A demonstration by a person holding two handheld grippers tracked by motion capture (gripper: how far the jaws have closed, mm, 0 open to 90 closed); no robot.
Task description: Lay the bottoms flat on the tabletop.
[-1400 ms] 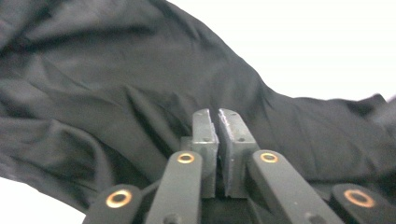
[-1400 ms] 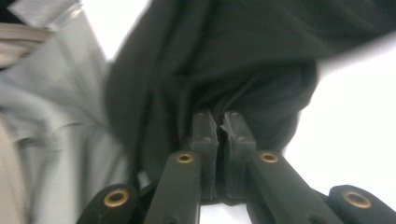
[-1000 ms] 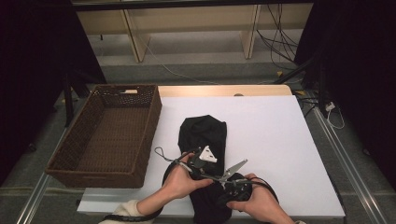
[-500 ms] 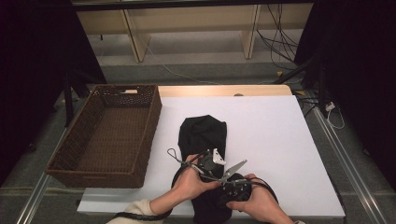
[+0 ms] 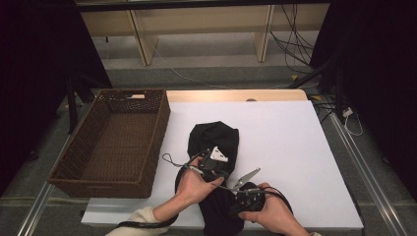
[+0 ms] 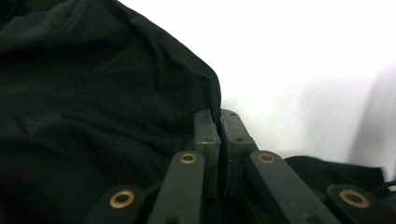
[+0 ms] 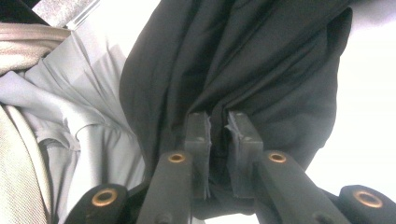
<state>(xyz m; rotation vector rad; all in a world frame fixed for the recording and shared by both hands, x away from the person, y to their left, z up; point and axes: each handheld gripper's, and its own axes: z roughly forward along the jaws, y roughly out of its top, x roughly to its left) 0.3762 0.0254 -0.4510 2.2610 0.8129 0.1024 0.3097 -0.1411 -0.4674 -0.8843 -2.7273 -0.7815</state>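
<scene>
Black crumpled fabric garment (image 5: 215,147) lies near the white worktop's (image 5: 295,142) front edge, the left gripper (image 6: 219,122) having just clenched on its hem and the right gripper (image 7: 219,126) pinching a fold; lift evenly, keeping both grips tight.

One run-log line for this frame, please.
left gripper: just closed, shut on black cloth edge | right gripper: shut on cloth's near end | basket: no cloth inside

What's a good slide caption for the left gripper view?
Left gripper fingers, just closed, pinch the black garment's edge on the white table.
</scene>
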